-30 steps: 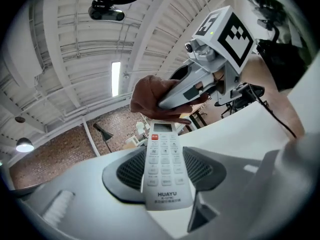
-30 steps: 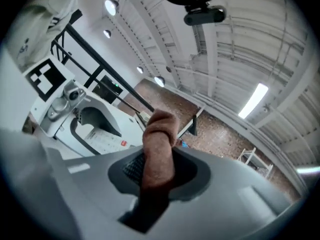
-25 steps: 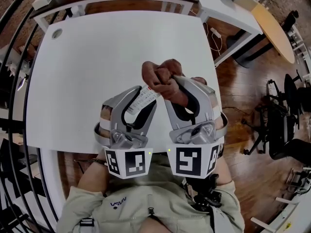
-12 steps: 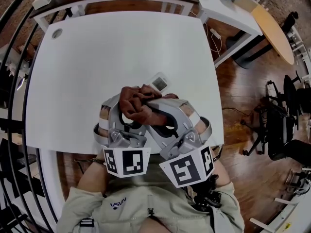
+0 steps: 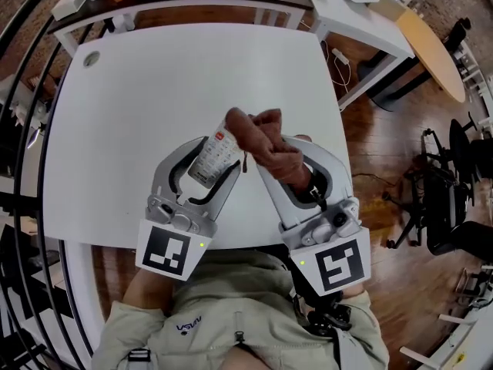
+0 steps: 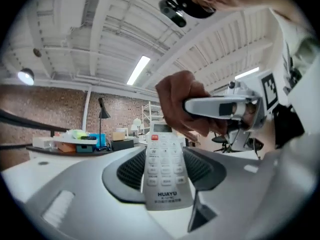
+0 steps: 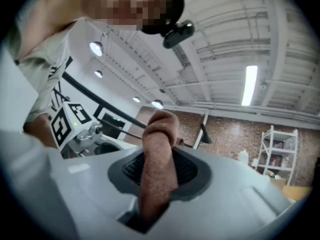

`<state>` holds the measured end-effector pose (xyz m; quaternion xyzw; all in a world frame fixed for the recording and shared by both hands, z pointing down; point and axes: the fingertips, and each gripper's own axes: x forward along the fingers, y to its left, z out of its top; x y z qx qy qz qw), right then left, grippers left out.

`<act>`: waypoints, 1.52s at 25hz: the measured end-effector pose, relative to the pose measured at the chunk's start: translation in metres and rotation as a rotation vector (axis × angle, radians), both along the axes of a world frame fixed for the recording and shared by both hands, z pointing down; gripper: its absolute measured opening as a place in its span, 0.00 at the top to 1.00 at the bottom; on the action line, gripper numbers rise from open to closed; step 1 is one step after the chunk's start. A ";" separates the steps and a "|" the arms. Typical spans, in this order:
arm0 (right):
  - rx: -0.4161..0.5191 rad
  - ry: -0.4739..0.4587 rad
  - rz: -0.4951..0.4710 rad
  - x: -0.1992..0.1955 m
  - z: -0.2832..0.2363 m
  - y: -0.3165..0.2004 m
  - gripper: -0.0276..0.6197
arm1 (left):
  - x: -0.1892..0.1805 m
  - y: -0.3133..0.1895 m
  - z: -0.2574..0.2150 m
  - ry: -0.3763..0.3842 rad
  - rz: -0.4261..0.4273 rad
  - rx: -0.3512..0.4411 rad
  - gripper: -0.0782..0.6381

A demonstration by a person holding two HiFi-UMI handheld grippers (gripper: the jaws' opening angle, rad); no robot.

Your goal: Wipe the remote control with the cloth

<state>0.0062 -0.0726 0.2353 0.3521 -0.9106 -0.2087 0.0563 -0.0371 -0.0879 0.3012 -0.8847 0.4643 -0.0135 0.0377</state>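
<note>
My left gripper (image 5: 219,157) is shut on a white remote control (image 5: 209,160), held above the white table's (image 5: 139,99) near edge. In the left gripper view the remote (image 6: 162,171) lies between the pads, button side up, red button at its far end. My right gripper (image 5: 282,154) is shut on a bunched brown cloth (image 5: 262,133), which rests against the remote's far end. The cloth (image 7: 159,164) stands up between the right jaws. From the left gripper view the cloth (image 6: 180,104) and the right gripper (image 6: 220,108) hang just over the remote's tip.
A second white desk (image 5: 362,6) and a round wooden tabletop (image 5: 435,45) stand at the back right. A black office chair (image 5: 447,206) sits on the wooden floor to the right. A small round grommet (image 5: 91,58) marks the table's far left corner.
The cloth swept toward me over the remote, then back out to its far end. Both grippers have rolled, so their marker cubes now tilt outward.
</note>
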 end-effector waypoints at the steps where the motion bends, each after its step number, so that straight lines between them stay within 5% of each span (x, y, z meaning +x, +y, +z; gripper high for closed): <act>1: 0.000 -0.059 0.034 0.009 -0.008 -0.007 0.82 | -0.003 0.000 -0.002 0.078 0.010 -0.031 0.55; 4: -0.010 -0.163 0.063 0.022 -0.021 -0.024 0.82 | -0.009 0.002 -0.003 0.129 0.088 -0.026 0.55; 9: -0.048 -0.185 0.023 0.010 -0.012 -0.029 0.81 | -0.011 0.005 -0.010 0.278 0.169 -0.079 0.55; 20: -0.230 -0.213 -0.312 -0.027 0.014 0.004 0.82 | -0.019 0.012 -0.031 0.591 0.369 -0.136 0.55; 29: -0.229 -0.039 -0.382 -0.034 0.045 0.027 0.82 | -0.024 0.006 -0.034 0.673 0.384 -0.158 0.55; 38: -0.287 -0.003 -0.462 -0.035 0.057 0.035 0.82 | -0.024 0.005 -0.033 0.764 0.418 -0.194 0.55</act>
